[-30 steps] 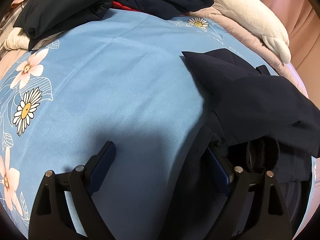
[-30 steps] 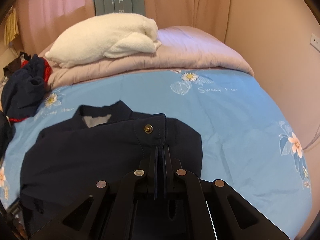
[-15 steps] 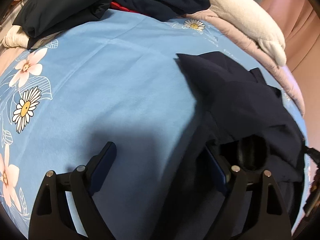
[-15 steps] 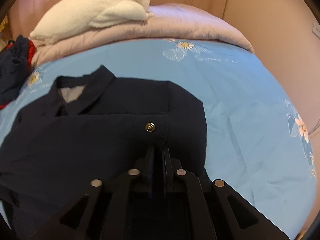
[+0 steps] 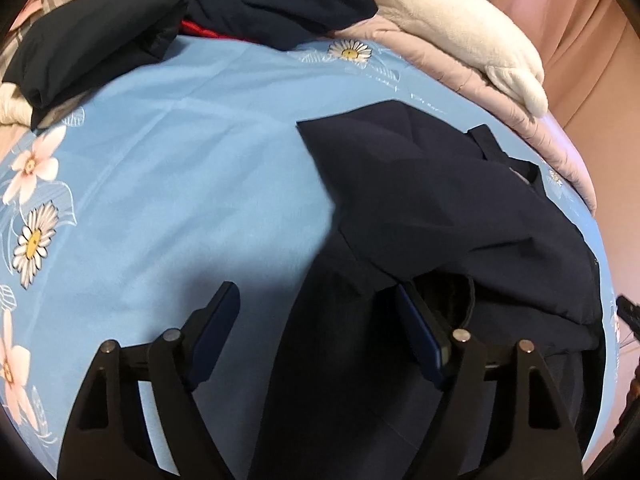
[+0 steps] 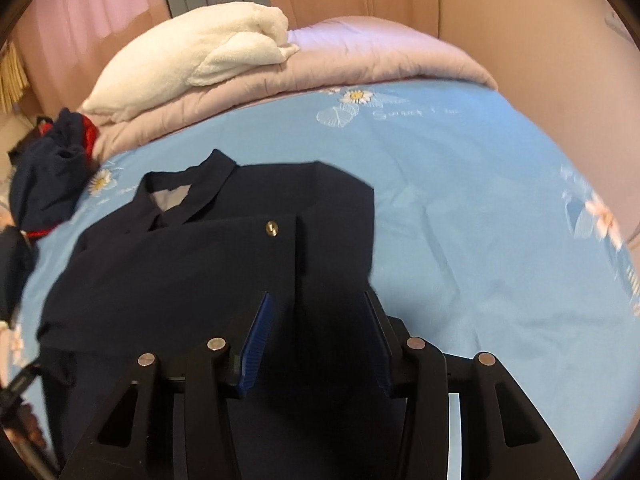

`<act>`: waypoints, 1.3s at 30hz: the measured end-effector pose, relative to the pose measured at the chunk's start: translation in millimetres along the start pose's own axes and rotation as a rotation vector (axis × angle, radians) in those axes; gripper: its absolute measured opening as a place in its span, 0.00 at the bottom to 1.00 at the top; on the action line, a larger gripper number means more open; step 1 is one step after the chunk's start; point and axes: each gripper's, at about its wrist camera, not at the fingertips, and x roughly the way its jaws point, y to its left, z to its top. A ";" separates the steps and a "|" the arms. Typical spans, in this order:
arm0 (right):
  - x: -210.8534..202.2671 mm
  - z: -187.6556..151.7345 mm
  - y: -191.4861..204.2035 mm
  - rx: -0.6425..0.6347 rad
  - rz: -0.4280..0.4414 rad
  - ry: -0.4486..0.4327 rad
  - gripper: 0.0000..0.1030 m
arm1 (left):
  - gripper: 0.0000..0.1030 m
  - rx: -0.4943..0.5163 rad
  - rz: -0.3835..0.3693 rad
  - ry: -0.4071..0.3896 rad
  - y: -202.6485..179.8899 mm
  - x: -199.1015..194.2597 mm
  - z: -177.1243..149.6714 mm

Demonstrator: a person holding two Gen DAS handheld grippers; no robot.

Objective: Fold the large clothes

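A dark navy jacket (image 6: 192,264) lies on the blue flowered bed sheet (image 6: 480,208), collar toward the pillows. One part is folded across its front, with a brass snap (image 6: 272,228) near the folded edge. My right gripper (image 6: 318,320) hangs just above that fold; its jaws are opening and the cloth lies loose beneath them, not pinched. In the left wrist view the jacket (image 5: 440,208) fills the right side. My left gripper (image 5: 316,312) straddles its near left edge; the jaws are closing, still wide, and the pads do not press the fabric.
A white fleece blanket (image 6: 200,56) rests on a pink quilt (image 6: 360,52) at the head of the bed. A heap of dark clothes with a red trim (image 5: 240,4) lies at the far left. A wall (image 6: 552,32) borders the bed's right side.
The right gripper was shut on the folded edge by the snap; it has opened and let go, with the fold laid on the jacket. The left jaws have narrowed a little.
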 end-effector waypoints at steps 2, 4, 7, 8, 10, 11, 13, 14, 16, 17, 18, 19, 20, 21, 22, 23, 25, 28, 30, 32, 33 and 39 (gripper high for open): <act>0.0 -7.3 -3.9 0.013 0.035 0.016 0.43 | 0.68 -0.009 0.000 0.001 1.5 3.2 -1.5; 0.7 -15.9 -2.9 0.011 0.071 0.025 0.43 | 0.65 -0.016 -0.002 0.005 2.0 4.8 -2.3; 7.0 -21.9 5.4 -0.009 0.114 0.029 0.43 | 0.61 -0.012 -0.001 0.000 0.7 4.0 -3.6; 10.0 -23.0 8.2 -0.016 0.117 0.031 0.43 | 0.61 -0.008 -0.001 0.000 0.0 4.1 -3.7; 16.7 -25.0 14.6 -0.025 0.124 0.038 0.43 | 0.59 -0.004 0.000 -0.005 -0.7 3.4 -5.1; 19.4 -25.7 17.2 -0.028 0.137 0.043 0.43 | 0.58 -0.002 -0.003 -0.007 -0.7 3.6 -6.0; 28.5 -26.5 24.2 -0.033 0.157 0.053 0.43 | 0.55 0.002 0.001 -0.007 0.2 4.6 -7.1; 34.2 -26.8 27.4 -0.039 0.140 0.062 0.43 | 0.55 0.003 0.003 -0.008 0.7 5.1 -7.6; 42.7 -29.0 31.2 -0.047 0.114 0.080 0.30 | 0.53 0.005 0.006 -0.013 1.1 4.8 -8.5; 46.0 -30.7 33.7 -0.060 0.096 0.085 0.10 | 0.51 0.008 0.010 -0.016 1.0 5.0 -8.7; 47.6 -31.6 35.0 -0.070 0.079 0.086 0.10 | 0.48 0.017 0.019 -0.022 1.0 5.4 -9.4; 47.2 -33.1 36.2 -0.079 0.066 0.076 0.09 | 0.40 0.026 0.036 -0.028 0.9 6.0 -9.8; 44.3 -33.7 36.0 -0.077 0.060 0.062 0.08 | 0.33 0.041 0.063 -0.031 0.4 7.7 -10.5; 39.1 -33.7 36.1 -0.073 0.050 0.038 0.08 | 0.32 0.049 0.070 -0.038 0.5 8.1 -10.9; 31.8 -32.2 35.3 -0.067 0.040 0.013 0.07 | 0.30 0.045 0.067 -0.043 1.8 7.7 -11.0; 23.9 -30.2 34.2 -0.060 0.039 -0.014 0.06 | 0.29 0.037 0.064 -0.044 3.3 7.5 -10.5; 2.8 -23.4 29.2 -0.033 0.049 -0.075 0.05 | 0.27 0.020 0.054 -0.040 7.0 6.8 -8.7; -27.8 -12.8 24.4 -0.007 0.075 -0.153 0.04 | 0.27 0.010 0.035 -0.037 8.8 4.5 -6.6; -41.0 -7.8 24.9 0.000 0.092 -0.180 0.04 | 0.27 0.010 0.031 -0.034 8.7 2.8 -6.0; -48.9 -5.1 25.9 -0.007 0.086 -0.205 0.03 | 0.27 0.009 0.024 -0.037 8.2 0.2 -6.0; -48.9 -4.7 26.7 -0.020 0.071 -0.209 0.03 | 0.27 0.009 0.024 -0.034 7.6 -0.5 -6.2; -19.2 -12.9 21.3 -0.002 0.031 -0.142 0.03 | 0.27 0.001 0.017 -0.011 12.1 -0.7 -7.2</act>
